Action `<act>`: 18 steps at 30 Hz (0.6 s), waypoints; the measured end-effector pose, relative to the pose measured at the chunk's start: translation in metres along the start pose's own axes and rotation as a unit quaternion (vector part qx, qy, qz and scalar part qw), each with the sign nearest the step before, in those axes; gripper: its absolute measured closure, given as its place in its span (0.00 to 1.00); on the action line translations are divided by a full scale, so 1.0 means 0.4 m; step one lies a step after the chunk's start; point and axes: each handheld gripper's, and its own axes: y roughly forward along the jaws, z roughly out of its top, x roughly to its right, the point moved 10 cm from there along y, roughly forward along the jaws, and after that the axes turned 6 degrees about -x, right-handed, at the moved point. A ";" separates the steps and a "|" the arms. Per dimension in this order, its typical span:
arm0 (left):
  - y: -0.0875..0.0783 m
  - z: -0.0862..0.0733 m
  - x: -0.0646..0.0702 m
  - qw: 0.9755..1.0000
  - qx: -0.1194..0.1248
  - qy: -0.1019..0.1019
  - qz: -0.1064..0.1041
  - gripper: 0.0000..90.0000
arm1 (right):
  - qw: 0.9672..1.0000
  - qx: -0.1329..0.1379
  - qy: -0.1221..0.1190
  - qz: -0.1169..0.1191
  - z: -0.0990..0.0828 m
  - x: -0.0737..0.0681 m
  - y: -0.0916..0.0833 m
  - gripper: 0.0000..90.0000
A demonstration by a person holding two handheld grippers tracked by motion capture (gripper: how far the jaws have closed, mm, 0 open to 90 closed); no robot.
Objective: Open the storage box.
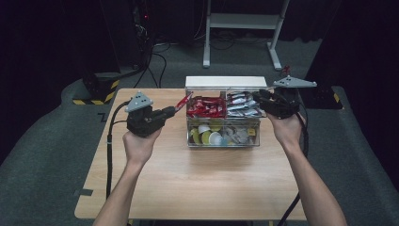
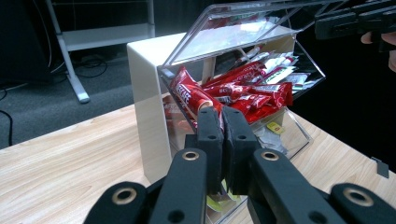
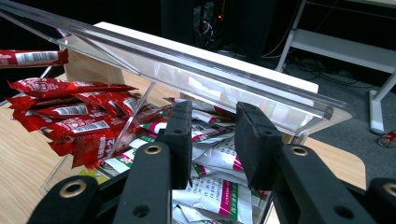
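At centre frame, a red sachet (image 2: 189,93) is clamped by the left gripper (image 2: 222,122) for removal, while the clear lid (image 3: 196,70) is propped by the right gripper (image 3: 212,135), its jaws apart.

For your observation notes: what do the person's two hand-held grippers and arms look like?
Each gripper, left and right, is a black body with two black jaws with flat pads, metal-ringed pivot holes, a grey three-cornered plate on top and a black trailing cable. The forearms are bare; no sleeves show.
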 end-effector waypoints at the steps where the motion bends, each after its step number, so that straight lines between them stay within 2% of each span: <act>1: -0.003 -0.001 0.000 1.000 0.000 -0.001 0.000 0.97 | 1.000 0.000 0.000 0.000 0.000 0.000 0.000 0.75; 8: -0.022 -0.006 -0.001 1.000 0.005 0.001 0.001 0.97 | 1.000 0.000 0.001 0.000 0.000 0.000 0.000 0.74; 18: -0.055 -0.014 -0.010 1.000 0.018 -0.007 0.002 0.97 | 1.000 0.000 0.000 -0.001 0.000 0.000 0.000 0.75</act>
